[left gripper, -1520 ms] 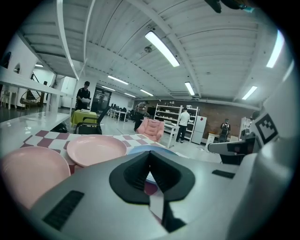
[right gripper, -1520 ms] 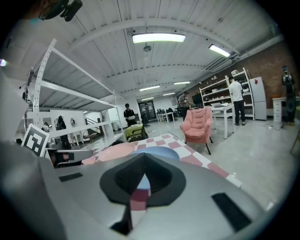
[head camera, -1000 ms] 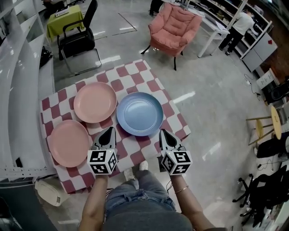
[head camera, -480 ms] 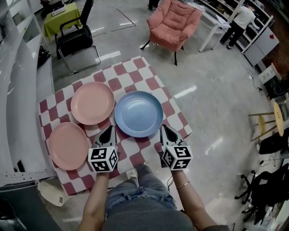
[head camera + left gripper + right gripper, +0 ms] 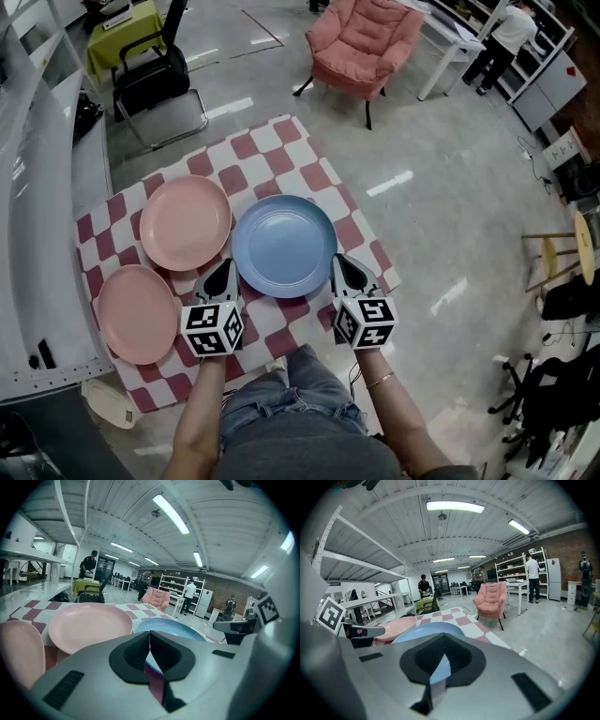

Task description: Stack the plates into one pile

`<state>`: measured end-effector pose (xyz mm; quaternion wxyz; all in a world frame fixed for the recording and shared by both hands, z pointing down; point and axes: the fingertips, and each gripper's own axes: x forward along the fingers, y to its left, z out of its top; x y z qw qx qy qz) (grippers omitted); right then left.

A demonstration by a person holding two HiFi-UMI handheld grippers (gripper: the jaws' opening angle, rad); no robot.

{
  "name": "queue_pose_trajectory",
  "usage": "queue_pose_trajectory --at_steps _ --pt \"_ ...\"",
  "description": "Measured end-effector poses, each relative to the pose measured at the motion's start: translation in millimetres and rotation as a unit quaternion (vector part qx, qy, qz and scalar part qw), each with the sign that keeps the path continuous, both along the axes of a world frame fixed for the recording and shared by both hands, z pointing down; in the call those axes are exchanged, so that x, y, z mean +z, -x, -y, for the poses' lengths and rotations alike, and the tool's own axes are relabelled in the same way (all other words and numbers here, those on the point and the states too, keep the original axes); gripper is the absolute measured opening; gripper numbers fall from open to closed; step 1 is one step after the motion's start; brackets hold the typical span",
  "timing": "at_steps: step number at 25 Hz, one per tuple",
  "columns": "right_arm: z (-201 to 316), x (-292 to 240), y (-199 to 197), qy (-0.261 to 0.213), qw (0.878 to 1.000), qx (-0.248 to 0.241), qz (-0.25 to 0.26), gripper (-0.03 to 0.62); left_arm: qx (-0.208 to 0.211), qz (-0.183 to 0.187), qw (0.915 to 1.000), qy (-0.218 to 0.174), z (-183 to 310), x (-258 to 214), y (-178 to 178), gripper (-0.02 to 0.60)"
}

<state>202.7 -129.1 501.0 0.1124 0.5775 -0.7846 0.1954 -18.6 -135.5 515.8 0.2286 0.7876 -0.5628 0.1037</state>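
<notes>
Blue plate and two pink plates are laid unstacked on the checkered surface; left gripper and right gripper are held flanking the blue plate, fingers pressed together.

The head view is taken from above, looking steeply down, with the bench at 12 o'clock. Each gripper view is taken low and close over the bench's near edge, faced toward 12 o'clock. The blue plate and pink armchair are shared by all three views.
</notes>
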Motion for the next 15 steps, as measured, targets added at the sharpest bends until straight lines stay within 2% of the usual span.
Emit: queue_pose_trajectory --at_steps 15 --pt "32.9 24.4 -5.6 0.034 0.999 -0.018 -0.010 0.011 -0.022 0.006 0.9991 0.035 22.2 21.4 -2.1 0.019"
